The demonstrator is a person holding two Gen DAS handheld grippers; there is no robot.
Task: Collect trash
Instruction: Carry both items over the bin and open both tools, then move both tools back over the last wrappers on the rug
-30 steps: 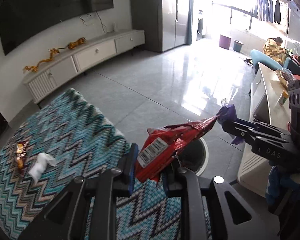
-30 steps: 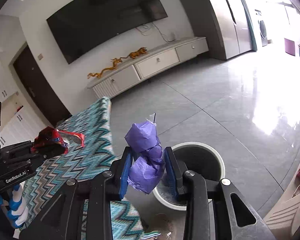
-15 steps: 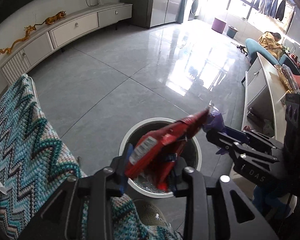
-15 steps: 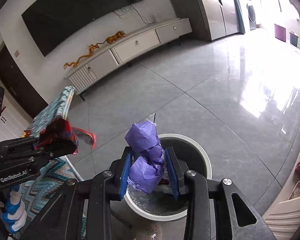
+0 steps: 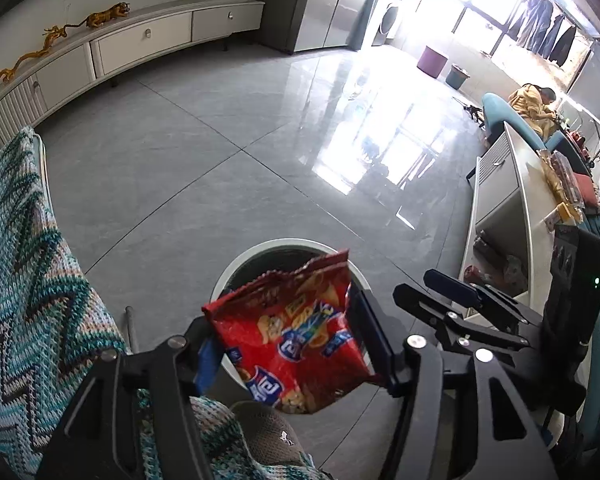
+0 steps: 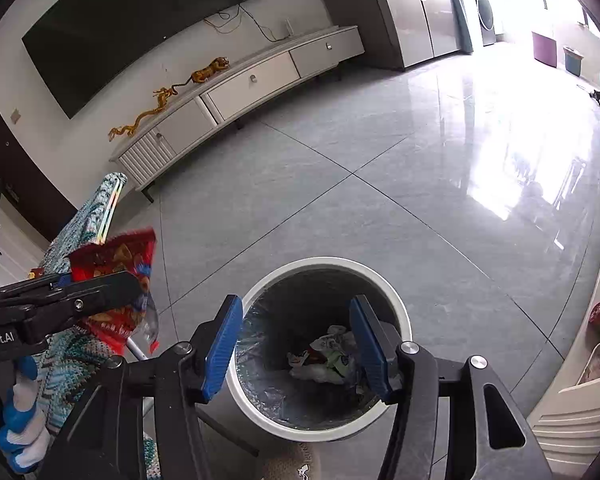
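Trash bin [image 6: 396, 304], white-rimmed and lined with a clear bag, stands on the grey tiled floor [image 6: 340, 200] and serves as the reference for everything here. Both grippers hang above it, pointing steeply down.

The right gripper [image 6: 296, 344] is over the bin's mouth with its blue-padded fingers [image 6: 220, 348] spread apart and nothing between them; its jaws have just been opening. Through the gap, crumpled wrappers [image 6: 324, 356] lie at the bottom of the bin.

The left gripper [image 5: 288, 344] sits at the bin's near left edge, seen in its own view over the bin [image 5: 236, 272]. Its jaws have also just been opening, and they now stand fairly wide. A red snack bag [image 5: 296, 336] is still between the fingers [image 5: 206, 360], over the bin's mouth. It leans against the right finger, while the left pad looks clear of it, so the bag seems loose; whether it is still caught I cannot tell for certain. In the right wrist view the same bag [image 6: 116, 256] shows beyond the left gripper [image 6: 112, 288], to the left of the bin.

A teal zigzag-patterned cloth [image 5: 24, 280] covers furniture on the bin's left side. A grey slipper [image 5: 268, 436] is on the floor just in front of the bin. Far beyond the bin, a long white cabinet [image 6: 244, 80] runs along the wall.
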